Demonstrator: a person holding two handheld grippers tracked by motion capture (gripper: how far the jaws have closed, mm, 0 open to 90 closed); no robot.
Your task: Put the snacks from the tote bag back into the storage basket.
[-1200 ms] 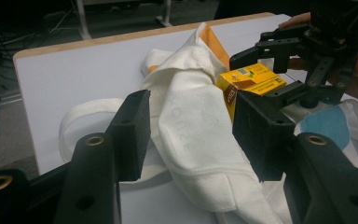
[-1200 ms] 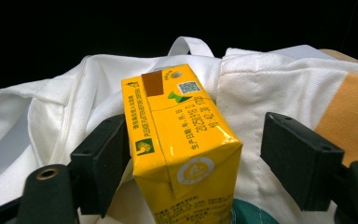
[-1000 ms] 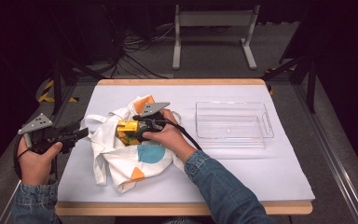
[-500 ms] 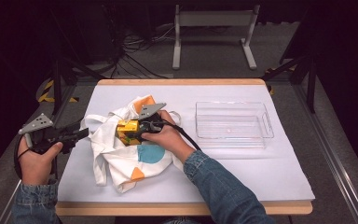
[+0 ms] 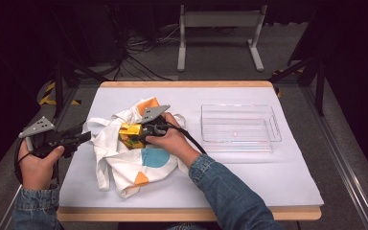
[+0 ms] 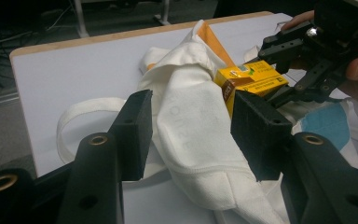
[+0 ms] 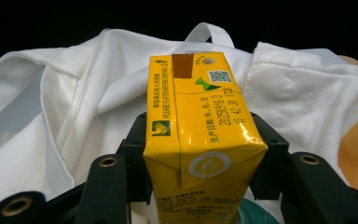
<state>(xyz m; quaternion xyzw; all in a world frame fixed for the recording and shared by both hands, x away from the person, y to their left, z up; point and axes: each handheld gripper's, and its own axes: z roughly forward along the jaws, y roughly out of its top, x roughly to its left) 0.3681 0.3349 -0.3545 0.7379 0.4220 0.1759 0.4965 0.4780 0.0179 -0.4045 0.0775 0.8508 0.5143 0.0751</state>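
Observation:
A yellow drink carton (image 7: 200, 135) sits clamped between the jaws of my right gripper (image 5: 141, 135), just above a crumpled white tote bag (image 5: 124, 153) with orange and blue patches. In the high view the yellow drink carton (image 5: 130, 135) hangs over the bag's middle; the left gripper view shows the carton (image 6: 249, 81) with the right gripper (image 6: 279, 70) around it. My left gripper (image 5: 84, 137) hovers at the bag's left edge, open, jaws wide apart with only the bag's cloth (image 6: 191, 130) beyond them.
A clear plastic tray (image 5: 239, 128) stands on the right half of the white table cover (image 5: 268, 177). The bag's strap (image 6: 81, 119) loops out to the left. Beyond the table's far edge are cables and a metal stand (image 5: 220, 21) on the floor.

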